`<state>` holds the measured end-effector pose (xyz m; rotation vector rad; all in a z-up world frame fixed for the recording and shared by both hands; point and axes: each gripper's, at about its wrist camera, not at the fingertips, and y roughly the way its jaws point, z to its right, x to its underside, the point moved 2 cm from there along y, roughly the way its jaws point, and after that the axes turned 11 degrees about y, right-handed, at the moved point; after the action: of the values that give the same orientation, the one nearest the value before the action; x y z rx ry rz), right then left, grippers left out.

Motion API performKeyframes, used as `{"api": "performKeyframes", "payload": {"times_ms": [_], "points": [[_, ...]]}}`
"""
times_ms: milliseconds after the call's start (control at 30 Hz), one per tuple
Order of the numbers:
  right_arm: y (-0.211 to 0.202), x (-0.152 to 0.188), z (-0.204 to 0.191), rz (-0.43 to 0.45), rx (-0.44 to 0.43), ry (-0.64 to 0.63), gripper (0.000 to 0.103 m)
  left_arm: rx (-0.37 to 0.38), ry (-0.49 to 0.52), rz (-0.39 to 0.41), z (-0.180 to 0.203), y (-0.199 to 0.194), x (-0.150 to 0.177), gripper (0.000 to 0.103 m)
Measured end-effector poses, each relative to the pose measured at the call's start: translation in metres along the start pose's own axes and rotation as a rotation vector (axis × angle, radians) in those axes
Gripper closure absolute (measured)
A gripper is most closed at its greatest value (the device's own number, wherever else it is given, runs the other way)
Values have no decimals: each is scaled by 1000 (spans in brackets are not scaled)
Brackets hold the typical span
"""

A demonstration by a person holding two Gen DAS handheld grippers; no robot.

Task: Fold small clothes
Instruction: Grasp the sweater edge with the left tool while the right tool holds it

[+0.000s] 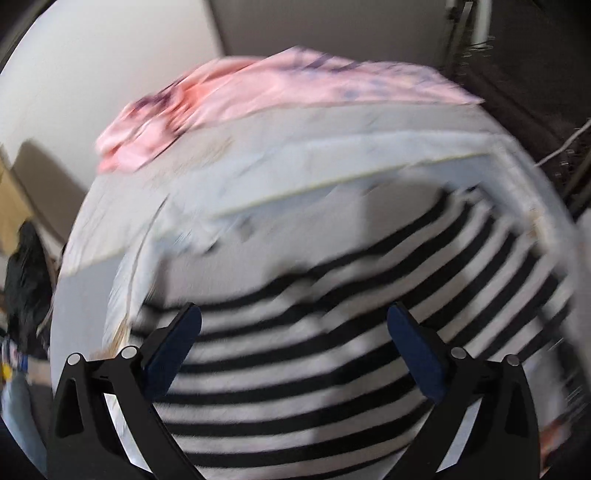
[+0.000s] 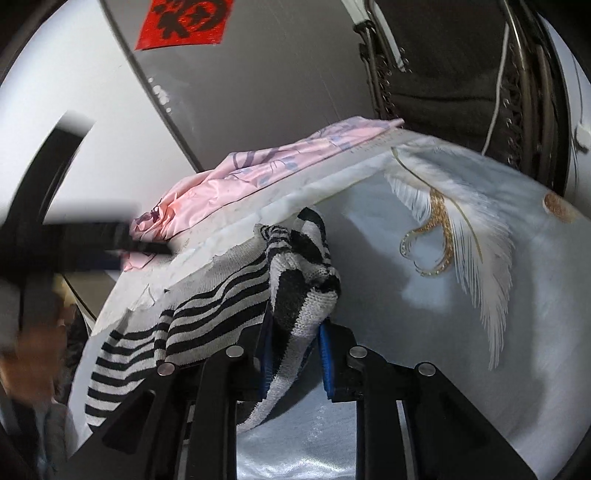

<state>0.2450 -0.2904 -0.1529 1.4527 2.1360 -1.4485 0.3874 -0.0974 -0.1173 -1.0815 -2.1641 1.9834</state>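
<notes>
**Inspector:** Status of the right gripper (image 2: 293, 356)?

**Assistant:** Clenched on a bunched fold of the black-and-white striped knit garment (image 2: 221, 295); the blue pads press the fabric from both sides. The rest trails off to the left across the pale satin bedspread with a gold-and-white feather print (image 2: 461, 236), partly sagging over its near edge.

**Inspector:** And the left gripper (image 1: 293, 354)?

**Assistant:** Released. Its fingers stand well apart above the striped cloth with nothing between them. That view is blurred, so finer detail cannot be told.

**Inspector:** Advice for the step in hand?

**Assistant:** In my judgement the garment is being lifted to spread it out. The right grip is on a thick wad, not an edge, so the piece is likely to hang twisted. The free gripper would do well to take a hem or corner opposite, so the cloth can be drawn taut and laid flat before any fold. Keep it clear of the bed's edge.

**Inspector:** Counts?

**Assistant:** Two grippers; one striped garment; one pink printed satin cloth (image 2: 236, 184) heaped at the far side, near but apart; one feather bedspread; one red paper cutting (image 2: 184, 22) on the wall.
</notes>
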Motion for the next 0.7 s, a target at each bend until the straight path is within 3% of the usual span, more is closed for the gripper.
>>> {"api": "performKeyframes", "payload": {"times_ms": [133, 333, 500, 700], "points": [[-3, 5, -9, 25, 16, -63, 82, 134, 99, -36, 46, -4, -62, 5], [-4, 11, -18, 46, 36, -128, 82, 195, 200, -171, 111, 24, -105, 5], [-5, 15, -23, 50, 38, -154, 82, 199, 270, -281, 144, 50, -110, 5], [-5, 15, -24, 39, 51, -155, 82, 181, 306, -348, 158, 68, -106, 7]]}}
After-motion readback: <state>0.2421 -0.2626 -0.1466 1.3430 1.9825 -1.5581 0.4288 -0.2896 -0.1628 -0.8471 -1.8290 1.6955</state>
